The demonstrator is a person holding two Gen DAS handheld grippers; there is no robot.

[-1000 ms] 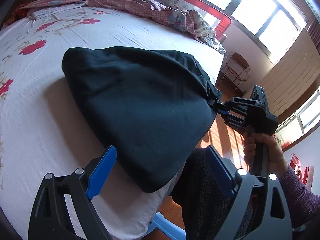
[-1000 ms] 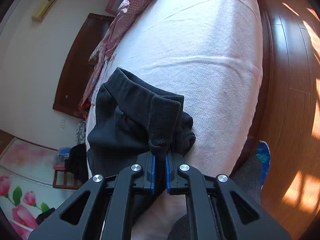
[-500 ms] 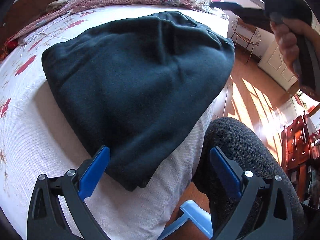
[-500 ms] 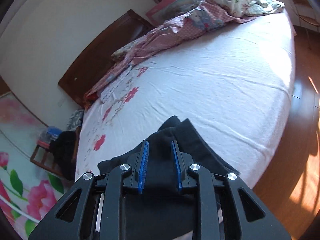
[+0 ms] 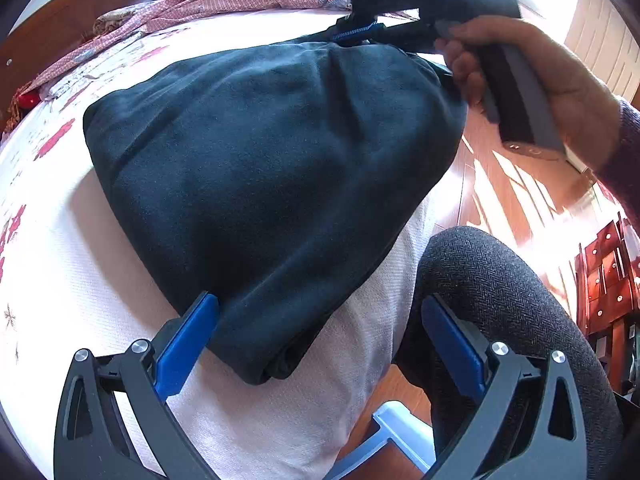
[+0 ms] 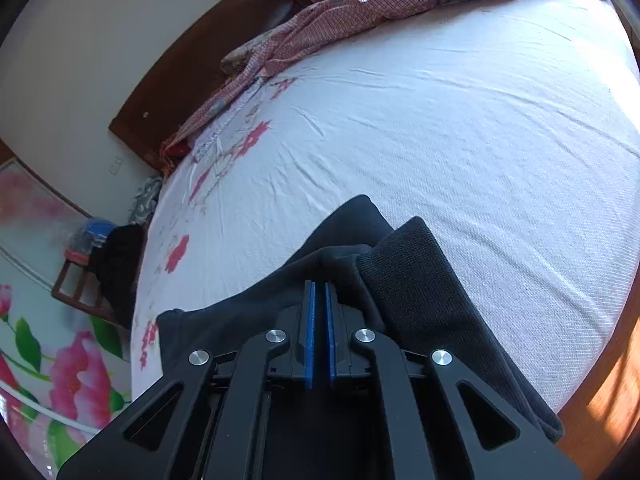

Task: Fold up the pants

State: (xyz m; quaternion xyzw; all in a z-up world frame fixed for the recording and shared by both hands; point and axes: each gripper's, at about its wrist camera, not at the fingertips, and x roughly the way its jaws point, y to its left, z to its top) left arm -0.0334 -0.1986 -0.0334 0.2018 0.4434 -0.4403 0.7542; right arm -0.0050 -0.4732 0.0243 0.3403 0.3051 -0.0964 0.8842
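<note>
The dark pants (image 5: 272, 168) lie folded in a rounded bundle near the bed's (image 5: 72, 264) front edge. My left gripper (image 5: 318, 304) is wide open and astride the bundle's near corner; its left pad (image 5: 188, 340) rests against the cloth. A hand holds my right gripper (image 5: 354, 31) at the bundle's far edge. In the right wrist view that gripper (image 6: 320, 285) hangs just over the pants (image 6: 420, 292) and their ribbed band. Its jaws are closing to a narrow slit, and I see no cloth between the pads.
A pink checked quilt (image 6: 360, 12) is heaped along the far side of the bed by a dark wooden headboard (image 6: 192, 68). The person's knee (image 5: 504, 300) and a blue stool (image 5: 400, 432) are at the bed's edge, above a wooden floor (image 5: 512, 196).
My right gripper let go of the pants' edge, rose and swung over the bundle's far side, then narrowed again. My left gripper came down closer to the near corner.
</note>
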